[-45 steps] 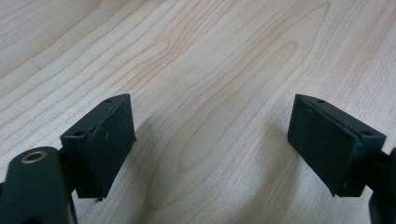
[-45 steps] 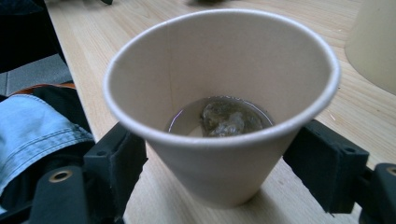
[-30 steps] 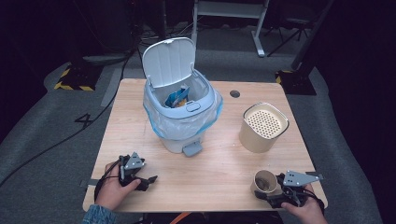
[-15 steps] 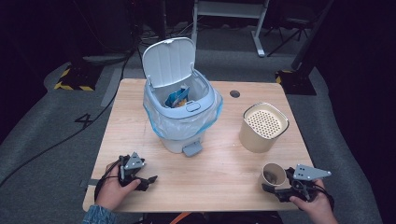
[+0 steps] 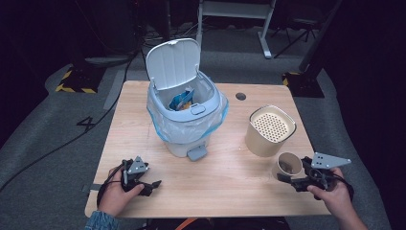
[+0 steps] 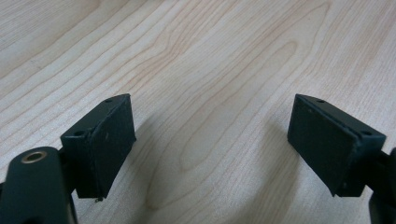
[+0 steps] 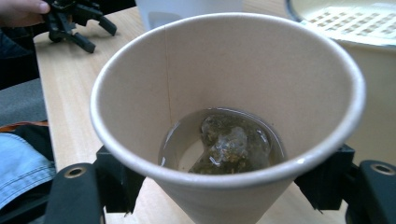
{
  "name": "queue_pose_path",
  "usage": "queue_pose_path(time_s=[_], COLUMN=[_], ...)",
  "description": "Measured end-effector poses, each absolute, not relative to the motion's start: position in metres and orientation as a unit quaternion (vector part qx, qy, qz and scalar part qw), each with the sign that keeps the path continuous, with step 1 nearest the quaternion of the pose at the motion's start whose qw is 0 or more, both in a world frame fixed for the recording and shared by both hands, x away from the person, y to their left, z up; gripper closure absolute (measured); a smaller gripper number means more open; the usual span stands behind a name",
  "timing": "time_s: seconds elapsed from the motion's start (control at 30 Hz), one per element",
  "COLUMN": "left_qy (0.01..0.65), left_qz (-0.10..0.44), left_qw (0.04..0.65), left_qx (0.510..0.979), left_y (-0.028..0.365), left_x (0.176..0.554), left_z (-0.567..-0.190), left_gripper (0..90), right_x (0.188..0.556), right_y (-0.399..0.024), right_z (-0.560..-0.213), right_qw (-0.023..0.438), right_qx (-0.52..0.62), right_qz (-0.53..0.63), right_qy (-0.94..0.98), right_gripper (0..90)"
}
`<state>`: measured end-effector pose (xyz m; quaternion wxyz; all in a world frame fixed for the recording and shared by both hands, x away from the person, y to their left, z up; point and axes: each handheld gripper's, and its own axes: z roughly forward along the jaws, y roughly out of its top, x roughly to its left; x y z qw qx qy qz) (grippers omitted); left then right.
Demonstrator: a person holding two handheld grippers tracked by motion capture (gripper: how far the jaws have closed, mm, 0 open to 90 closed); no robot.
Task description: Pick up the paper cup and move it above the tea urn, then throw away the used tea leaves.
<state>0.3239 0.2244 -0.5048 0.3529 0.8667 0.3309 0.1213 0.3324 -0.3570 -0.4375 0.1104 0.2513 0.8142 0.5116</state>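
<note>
The paper cup sits between the 2 jaws of the right gripper, near the table's front right corner, and the right gripper view shows the black pads pressed against the cup's tapered wall on both sides, below the rim, so the jaws are clamped on it at a wide spread. The cup stands upright, its long axis vertical and its mouth open to the top; a shallow pool of liquid with a wet tea bag lies at its bottom. Just behind the cup, toward the table's right edge and a little farther from the person, stands the beige canister with a perforated top, near but apart from the cup. The white pedal bin with a blue liner stands well apart, at the middle of the table toward its far edge, lid tipped up and open, with a blue wrapper already inside. So the relation that matters is this: from the held cup, the strainer canister lies close behind and slightly left, while the bin lies much farther left and back. I judge the likely next move is to carry the cup over 1 of these and tip it, which calls for keeping the axis upright until the rim is above the target. The left gripper rests near the front left corner, its jaws spread apart over bare wood with nothing between them, far from the cup.
</note>
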Motion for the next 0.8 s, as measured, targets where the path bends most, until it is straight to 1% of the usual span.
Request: queue_pose_path(time_s=[0.5,0.67,0.8], left_qy=[0.331,0.331,0.331], left_qz=[0.123,0.122,0.122], left_qw=[0.352,0.353,0.353], left_qx=[0.867,0.866,0.867], left_y=[0.224,0.224,0.224], left_x=[0.324,0.324,0.324], left_z=[-0.505,-0.505,-0.505], left_gripper=[15.4,15.5,15.5], right_x=[0.364,0.377,0.386], right_y=[-0.377,-0.383,-0.386], right_z=[-0.396,-0.382,-0.374], right_qw=[0.145,0.15,0.146], right_qx=[0.254,0.255,0.26], right_qz=[0.503,0.507,0.506], right_qy=[0.813,0.81,0.809], right_gripper=[27.8,27.9,28.1])
